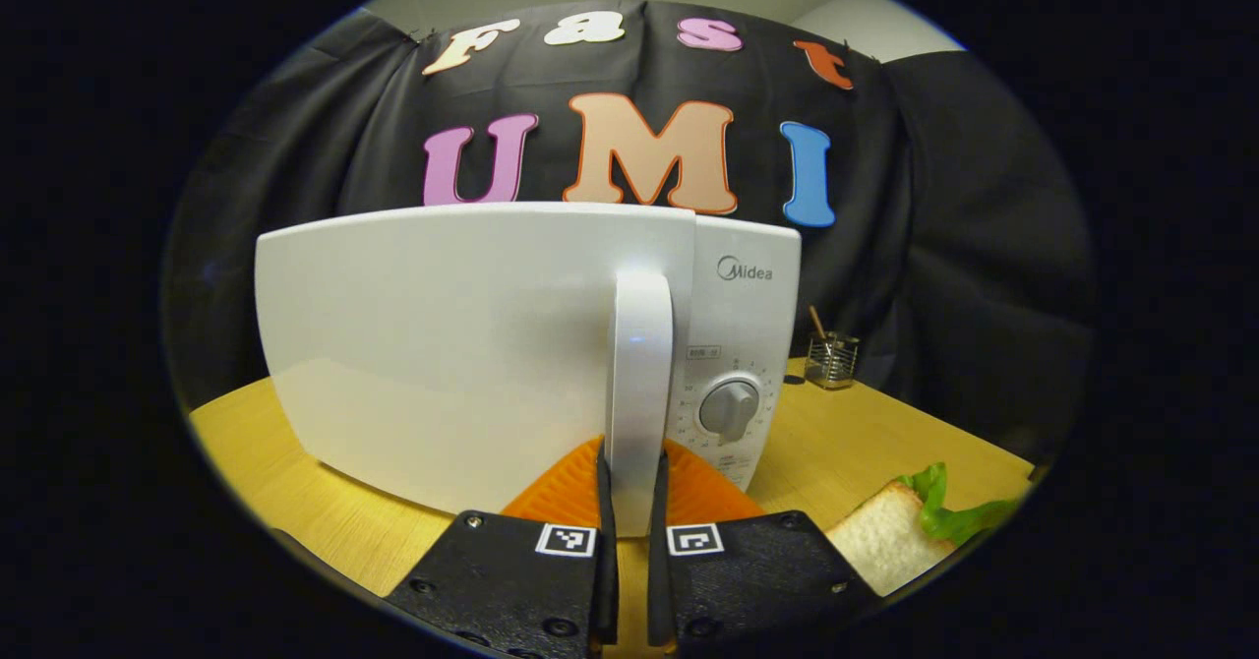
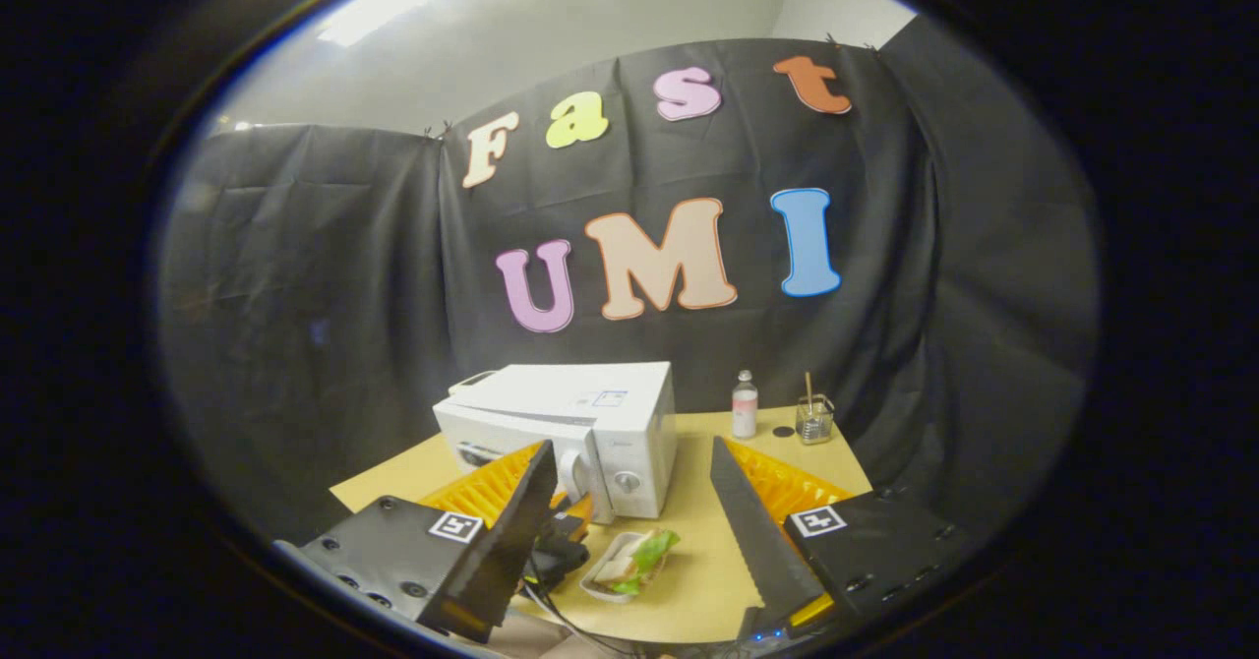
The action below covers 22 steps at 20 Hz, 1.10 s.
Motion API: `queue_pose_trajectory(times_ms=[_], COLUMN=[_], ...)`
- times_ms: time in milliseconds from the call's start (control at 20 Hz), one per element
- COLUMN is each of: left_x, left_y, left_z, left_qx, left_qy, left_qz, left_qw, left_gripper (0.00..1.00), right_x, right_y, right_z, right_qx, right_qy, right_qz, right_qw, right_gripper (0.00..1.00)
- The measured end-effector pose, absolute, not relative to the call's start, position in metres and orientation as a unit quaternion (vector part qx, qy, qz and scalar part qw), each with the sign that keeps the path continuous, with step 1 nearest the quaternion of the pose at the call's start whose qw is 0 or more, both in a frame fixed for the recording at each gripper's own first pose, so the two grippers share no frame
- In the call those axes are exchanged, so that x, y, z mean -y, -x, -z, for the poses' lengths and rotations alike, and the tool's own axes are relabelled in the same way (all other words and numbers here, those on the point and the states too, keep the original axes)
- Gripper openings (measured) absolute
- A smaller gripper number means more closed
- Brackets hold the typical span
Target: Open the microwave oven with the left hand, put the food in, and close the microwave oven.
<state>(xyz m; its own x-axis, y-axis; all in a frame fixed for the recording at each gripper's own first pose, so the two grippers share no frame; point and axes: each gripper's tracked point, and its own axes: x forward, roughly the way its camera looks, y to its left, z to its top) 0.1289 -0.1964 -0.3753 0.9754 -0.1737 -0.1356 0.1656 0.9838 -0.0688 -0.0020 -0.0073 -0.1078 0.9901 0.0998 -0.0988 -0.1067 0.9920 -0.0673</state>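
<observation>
Left hand-held gripper (image 1: 629, 502): its two fingers are almost closed and press from both sides on the lower part of the door handle (image 1: 639, 384); in the right gripper view this hand-held gripper (image 2: 563, 531) is at the front of the microwave oven.
Right hand-held gripper (image 2: 639, 541): wide open and holding nothing; it hangs above the worktop, well apart from the oven, with the sandwich visible between its fingers.
Microwave oven (image 2: 590, 433): white, standing on the yellow wooden worktop (image 1: 866, 443) in front of the black cloth wall.
Door (image 1: 443, 344): white; in the left gripper view its front edge stands a little forward of the control panel, so it seems slightly ajar, but how far I cannot tell.
Control panel: at the right of the door, with one grey round knob (image 1: 730, 409).
Food: a sandwich (image 2: 634, 559) with white bread and green lettuce, lying in a shallow white tray on the worktop, near the front of the oven and outside it; in the left gripper view it (image 1: 905, 526) is at the lower right.
Other things: a small bottle (image 2: 745, 405) and a clear holder (image 2: 814, 419) with a stick in it, both near the back of the worktop, to the right of the oven.
</observation>
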Motion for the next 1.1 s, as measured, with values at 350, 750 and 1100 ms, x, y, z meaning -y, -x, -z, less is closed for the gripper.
queue_pose_trajectory(times_ms=[350, 750, 1100], left_x=[0.175, 0.147, 0.109], left_y=[-0.064, -0.030, -0.015], left_z=[0.370, 0.370, 0.370], left_qx=[-0.077, -0.089, -0.096], left_qy=[0.043, 0.030, 0.016], left_qz=[0.144, 0.156, 0.136], left_qw=[0.986, 0.983, 0.986], left_gripper=[0.17, 0.33, 0.71], right_x=[0.018, 0.033, 0.043], right_y=[-0.017, -0.037, -0.044], right_z=[0.137, 0.185, 0.233], right_qx=[-0.066, -0.108, -0.157], right_qy=[0.021, 0.006, 0.011], right_qz=[-0.043, -0.033, -0.022], right_qw=[0.997, 0.994, 0.987], right_gripper=[0.92, 0.91, 0.97])
